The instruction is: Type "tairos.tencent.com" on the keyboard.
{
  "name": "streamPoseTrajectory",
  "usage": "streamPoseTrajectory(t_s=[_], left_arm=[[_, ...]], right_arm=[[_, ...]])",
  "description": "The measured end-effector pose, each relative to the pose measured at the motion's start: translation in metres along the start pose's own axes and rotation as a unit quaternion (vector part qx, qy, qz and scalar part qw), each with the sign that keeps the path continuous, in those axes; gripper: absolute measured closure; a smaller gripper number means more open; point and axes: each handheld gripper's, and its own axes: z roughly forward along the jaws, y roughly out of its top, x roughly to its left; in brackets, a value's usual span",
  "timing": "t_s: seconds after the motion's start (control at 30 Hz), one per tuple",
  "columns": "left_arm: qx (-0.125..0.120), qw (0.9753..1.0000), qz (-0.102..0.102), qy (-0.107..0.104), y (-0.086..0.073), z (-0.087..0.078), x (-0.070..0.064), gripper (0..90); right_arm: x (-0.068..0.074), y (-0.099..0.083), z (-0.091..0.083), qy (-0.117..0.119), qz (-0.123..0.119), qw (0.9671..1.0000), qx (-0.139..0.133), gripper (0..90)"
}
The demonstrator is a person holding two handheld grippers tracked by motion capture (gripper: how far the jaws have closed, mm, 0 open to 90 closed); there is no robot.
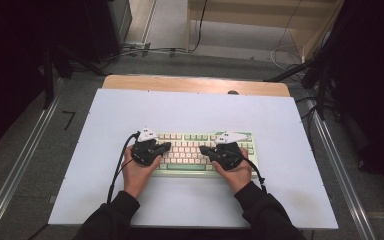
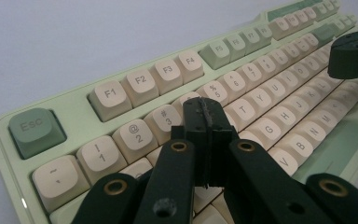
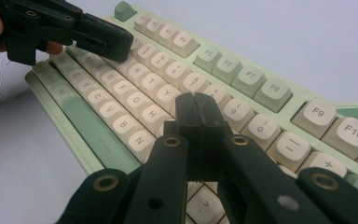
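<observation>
A pale green keyboard [image 1: 187, 170] with cream and green keys lies on the white table mat [image 1: 190, 112], near its front. My left gripper [image 1: 168, 145] hovers over the keyboard's left half, jaws pressed together with nothing between them; in the left gripper view its tip [image 2: 206, 108] hangs just above the number row of the keyboard [image 2: 121, 93]. My right gripper [image 1: 202, 149] hovers over the right half, also shut and empty; its tip [image 3: 196, 105] sits above the letter keys of the keyboard [image 3: 242, 79]. The two tips point toward each other, a small gap apart.
The white mat lies on a wooden table [image 1: 195, 83] whose far edge shows beyond it. Metal rails [image 1: 20, 165] run along both sides on the floor. Cables [image 1: 150, 50] and dark equipment stand beyond the table. Bare mat surrounds the keyboard.
</observation>
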Motion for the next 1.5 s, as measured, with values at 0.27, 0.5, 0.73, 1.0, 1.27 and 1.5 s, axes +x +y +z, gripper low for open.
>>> streamPoseTrajectory(t_s=[0.27, 0.5, 0.73, 1.0, 1.27, 1.5], left_arm=[[-0.002, 1.0, 0.009, 0.001, 0.0, 0.0, -0.002, 90.0], [-0.021, 0.9997, -0.008, -0.006, 0.002, -0.008, 0.002, 90.0], [-0.026, 0.9996, -0.011, -0.009, 0.002, -0.012, 0.002, 90.0], [-0.03, 0.9994, -0.015, -0.012, 0.002, -0.015, 0.003, 90.0], [-0.03, 0.9994, -0.015, -0.012, 0.002, -0.015, 0.003, 90.0], [-0.031, 0.9994, -0.015, -0.011, 0.002, -0.016, 0.003, 90.0]], right_arm=[[0.0, 0.0, 0.0, 0.001, 0.0, 1.0, 0.0, 88.4], [0.0, 0.0, 0.0, 0.002, 0.0, 1.0, 0.0, 88.4], [0.003, 0.0, 0.001, 0.005, -0.001, 1.0, 0.0, 88.3], [0.005, 0.0, 0.002, 0.008, -0.002, 1.0, 0.001, 88.4], [0.01, 0.0, 0.007, 0.013, -0.013, 0.9998, 0.008, 88.4], [0.015, -0.001, 0.01, 0.018, -0.021, 0.9995, 0.014, 88.3]])
